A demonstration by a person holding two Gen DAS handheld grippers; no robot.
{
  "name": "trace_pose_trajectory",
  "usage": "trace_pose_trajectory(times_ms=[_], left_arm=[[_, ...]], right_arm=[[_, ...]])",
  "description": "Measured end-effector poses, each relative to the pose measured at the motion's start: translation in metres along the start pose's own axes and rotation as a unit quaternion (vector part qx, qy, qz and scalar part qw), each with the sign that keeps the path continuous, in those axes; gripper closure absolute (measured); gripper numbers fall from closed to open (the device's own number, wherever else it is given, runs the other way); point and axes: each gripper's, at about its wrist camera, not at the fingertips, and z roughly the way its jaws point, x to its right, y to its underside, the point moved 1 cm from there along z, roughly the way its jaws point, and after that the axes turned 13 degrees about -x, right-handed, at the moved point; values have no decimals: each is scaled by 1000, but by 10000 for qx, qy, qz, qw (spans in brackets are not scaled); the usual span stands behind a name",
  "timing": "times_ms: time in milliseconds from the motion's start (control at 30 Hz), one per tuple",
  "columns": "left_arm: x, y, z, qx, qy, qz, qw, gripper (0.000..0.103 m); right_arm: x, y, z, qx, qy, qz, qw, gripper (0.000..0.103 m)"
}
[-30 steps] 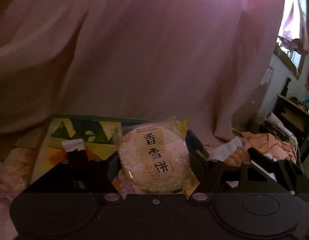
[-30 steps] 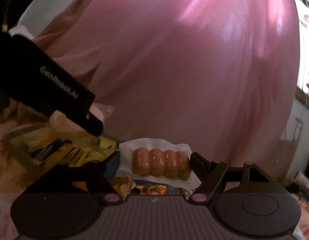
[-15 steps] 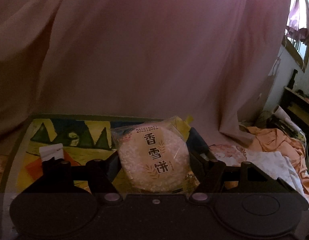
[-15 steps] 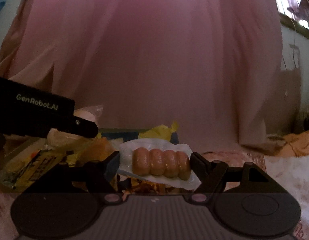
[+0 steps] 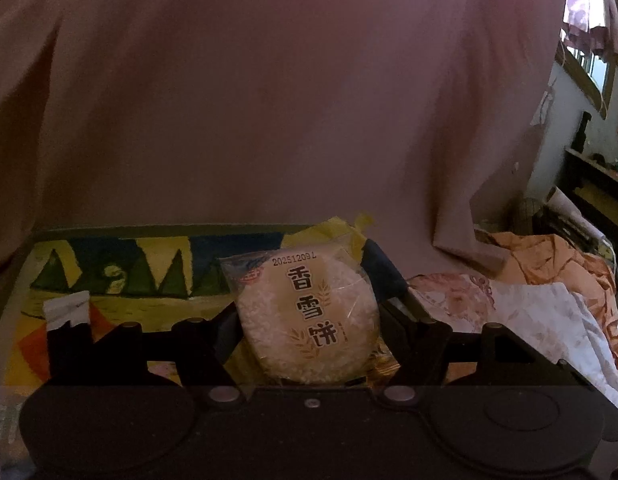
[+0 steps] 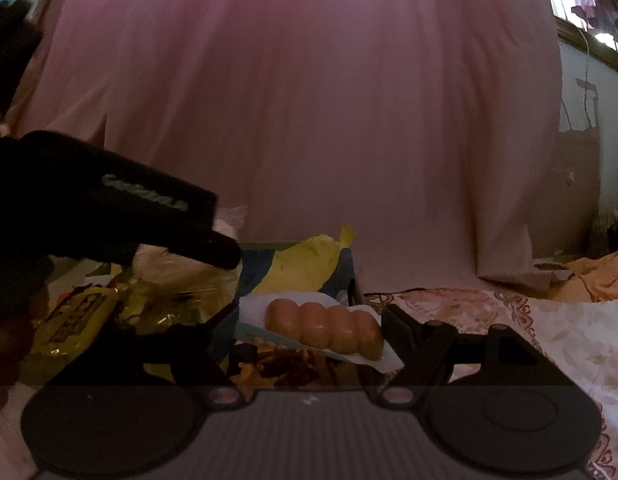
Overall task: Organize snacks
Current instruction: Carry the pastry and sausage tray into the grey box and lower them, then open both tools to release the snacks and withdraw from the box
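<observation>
My left gripper (image 5: 307, 308) is shut on a round rice cracker packet (image 5: 309, 328) with Chinese print. It holds the packet upright over a colourful patterned box (image 5: 109, 272). My right gripper (image 6: 311, 314) is shut on a wrapped four-lobed bread (image 6: 325, 328), which slopes down to the right just above the box's right end (image 6: 345, 268). In the right wrist view the left gripper's black housing (image 6: 109, 208) reaches in from the left over the box.
A yellow snack packet (image 6: 73, 320) and other wrappers lie in the box, with a yellow bag (image 6: 305, 260) at its far right corner. A pink curtain (image 5: 269, 100) hangs close behind. Floral bedding (image 6: 509, 320) and orange cloth (image 5: 549, 256) spread to the right.
The left gripper has moved in over the box with the cracker packet. The right view has rolled level and the bread now slopes down to the right. The left gripper looms larger in the right view.
</observation>
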Motion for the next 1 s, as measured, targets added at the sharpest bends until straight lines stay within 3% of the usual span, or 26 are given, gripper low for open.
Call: trace_pose_trajectory(times_ms=[67,133,367,500,733,1000], left_arm=[[2,-1,3,-36,-28,9,10000,28],[4,-1,3,-55,-57,-14,10000,19],[4,-1,-3,7,-18,-136,9999,11],[3,1,-11,88,-20,-175,9998,2],[-1,3,-35,272,-52,-342,9990,1],[-10,9,-80,600,-101,-548,9966,1]], right_arm=[[-2,1,1,-14,3,-35,10000,21],[-2,1,3,-58,-6,-38,10000,20],[-4,-1,1,-45,-95,-66,9999,12],[-4,-2,-5,-17,-143,-27,9999,7],[-1,-7,-28,174,-179,65,9997,0],[-3,-20,-63,406,-227,138,9988,0]])
